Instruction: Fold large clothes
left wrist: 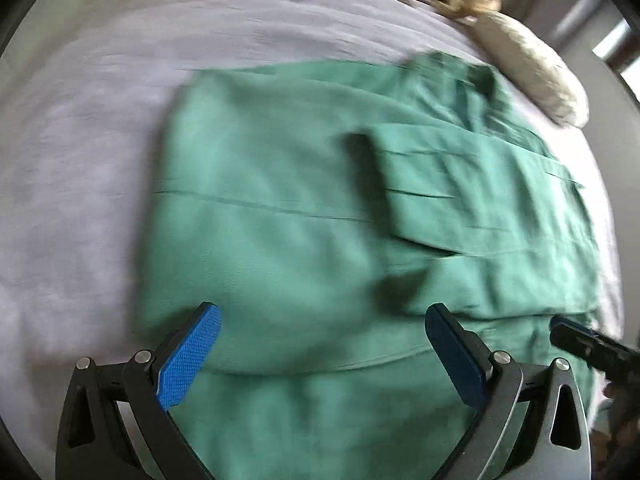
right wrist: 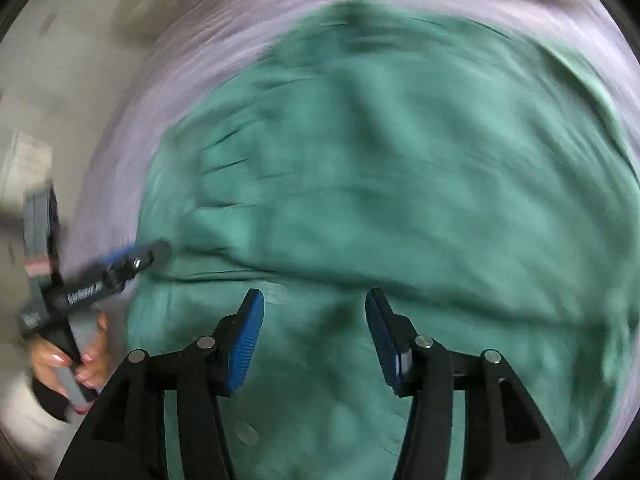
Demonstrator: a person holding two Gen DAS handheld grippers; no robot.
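lilac sheet point(left wrist: 100, 140), one green garment point(left wrist: 280, 200)

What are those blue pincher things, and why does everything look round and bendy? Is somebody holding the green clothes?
No robot here: a person holds a grabbing tool in each hand. A small wide-eyed camera on each tool looks along its two blue fingers, and that bends the picture round.

The left tool shows in its own camera; the right tool shows in the other one. In the right camera's picture you can also see the person's hand gripping the left tool's handle.

A green garment, partly folded, lies on a pale purple sheet. A beige pillow sits at the far edge.

Both tools are open above the cloth. Nothing is held.
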